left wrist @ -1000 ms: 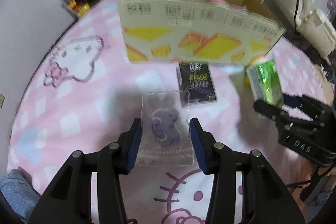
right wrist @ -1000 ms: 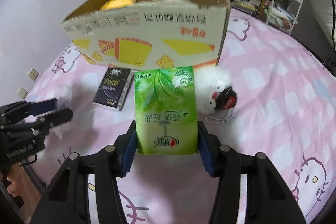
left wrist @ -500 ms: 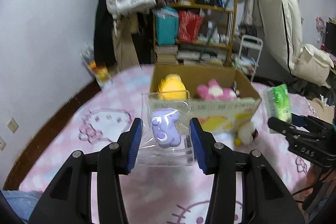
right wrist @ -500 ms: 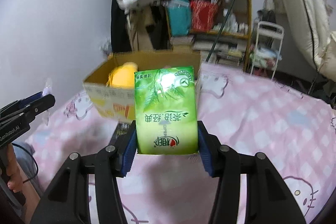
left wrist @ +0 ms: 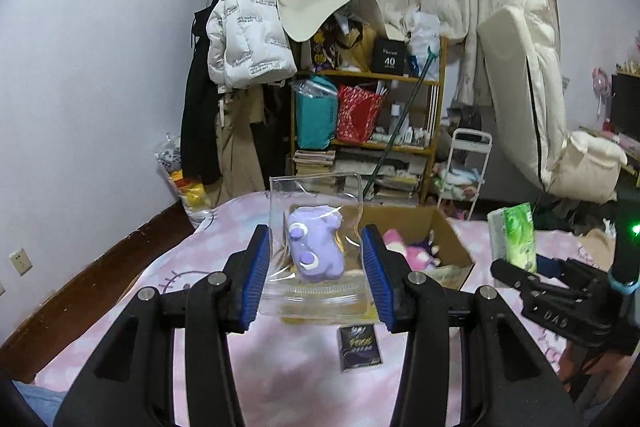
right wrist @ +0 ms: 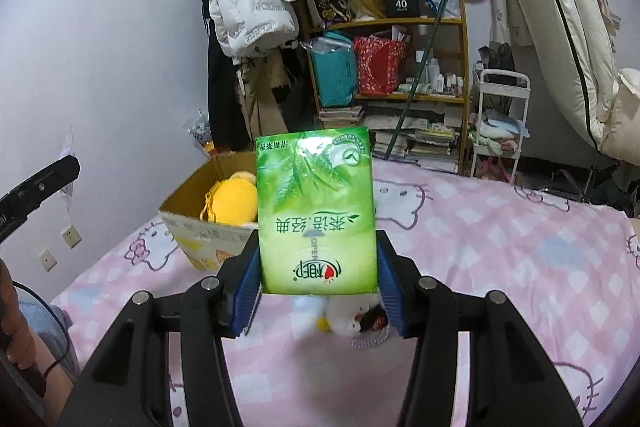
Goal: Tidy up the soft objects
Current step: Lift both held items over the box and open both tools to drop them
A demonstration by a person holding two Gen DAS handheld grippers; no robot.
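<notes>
The left gripper is clamped on a clear plastic zip pouch holding a small purple plush figure. Both blue pads press the pouch's side edges near its lower half. The pouch stands upright between the fingers, lifted clear of the pink cartoon-print bedspread. The film is likely light, slippery and easily creased, and it bows between the pads. The pouch appears safest held low, close to the plush, where the filling gives the pads something to bear on.

The open brown cardboard box lies at 1 o'clock from the pouch in the left wrist view. It contains a pink plush toy. A small black packet with gold lettering rests on the bedspread at 5 o'clock from the pouch.

The right gripper is clamped on a green soft-pack of tissues with leaf print, pads on its two long sides at the lower end. The pack is judged light and compressible; it should tolerate a firm squeeze, but its glossy wrap may slip. In the right wrist view the box sits at 9 o'clock from the pack, with a yellow plush toy inside. A white plush with a dark face lies on the bedspread at 6 o'clock, below the pack.
</notes>
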